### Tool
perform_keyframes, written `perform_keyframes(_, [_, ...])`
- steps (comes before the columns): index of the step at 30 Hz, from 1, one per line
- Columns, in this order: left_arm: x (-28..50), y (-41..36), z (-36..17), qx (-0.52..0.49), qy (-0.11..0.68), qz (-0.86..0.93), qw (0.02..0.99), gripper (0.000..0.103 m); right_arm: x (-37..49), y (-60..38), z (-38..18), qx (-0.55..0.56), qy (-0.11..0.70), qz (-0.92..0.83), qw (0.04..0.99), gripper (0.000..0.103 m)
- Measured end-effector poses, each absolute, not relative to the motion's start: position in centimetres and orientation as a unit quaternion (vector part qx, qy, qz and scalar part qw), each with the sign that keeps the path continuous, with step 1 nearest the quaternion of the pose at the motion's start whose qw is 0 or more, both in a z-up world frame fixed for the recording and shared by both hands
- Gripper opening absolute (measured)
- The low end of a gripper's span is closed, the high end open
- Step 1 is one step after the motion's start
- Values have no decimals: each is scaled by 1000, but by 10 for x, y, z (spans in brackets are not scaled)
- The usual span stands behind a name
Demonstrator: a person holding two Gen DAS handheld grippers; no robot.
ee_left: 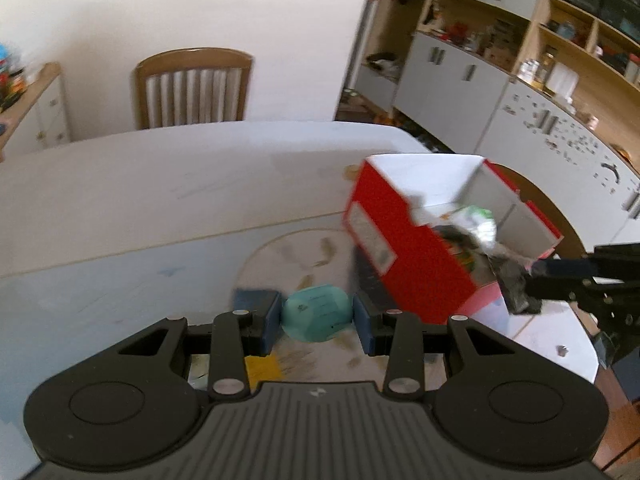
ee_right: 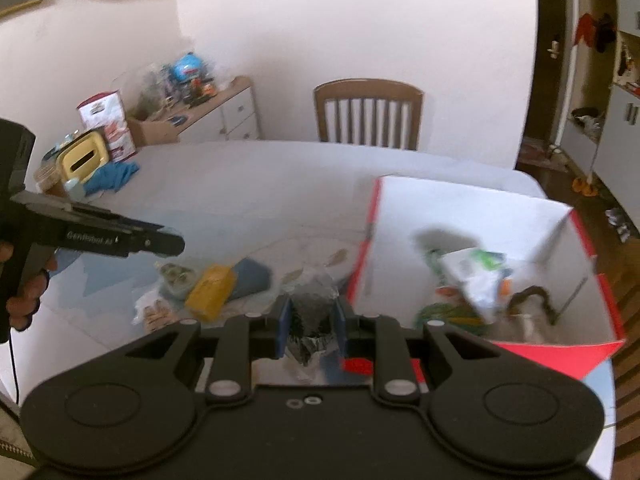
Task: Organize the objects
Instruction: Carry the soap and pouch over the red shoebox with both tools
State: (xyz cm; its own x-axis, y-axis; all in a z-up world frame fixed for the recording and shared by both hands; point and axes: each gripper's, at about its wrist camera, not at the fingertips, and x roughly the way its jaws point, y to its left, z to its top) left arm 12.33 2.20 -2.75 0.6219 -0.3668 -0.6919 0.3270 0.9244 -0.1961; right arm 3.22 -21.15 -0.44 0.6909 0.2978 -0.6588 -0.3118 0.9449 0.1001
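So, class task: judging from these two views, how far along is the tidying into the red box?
Done: several packets already lie in the red cardboard box. In hand: the left gripper holds a teal oval pouch; the right gripper holds a crumpled dark foil wrapper. Left: a yellow packet and neighbouring items on the white table.

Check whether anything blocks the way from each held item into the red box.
Nothing visible does. The left gripper holds a teal packet beside the red box, the right gripper a dark foil wrapper at its near corner. The box is open-topped; wrappers lie inside, with bare floor behind them.
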Motion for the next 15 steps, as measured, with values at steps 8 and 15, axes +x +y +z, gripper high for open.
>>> perform_keyframes(8, [139,-48,-22,-2,390,-232,891,38,42,-274,4,-5,337,121,934,22])
perform_keyframes(15, [151,-106,-21,27,391,-258,883,38,56,-326,-1,9,331,84,940,22])
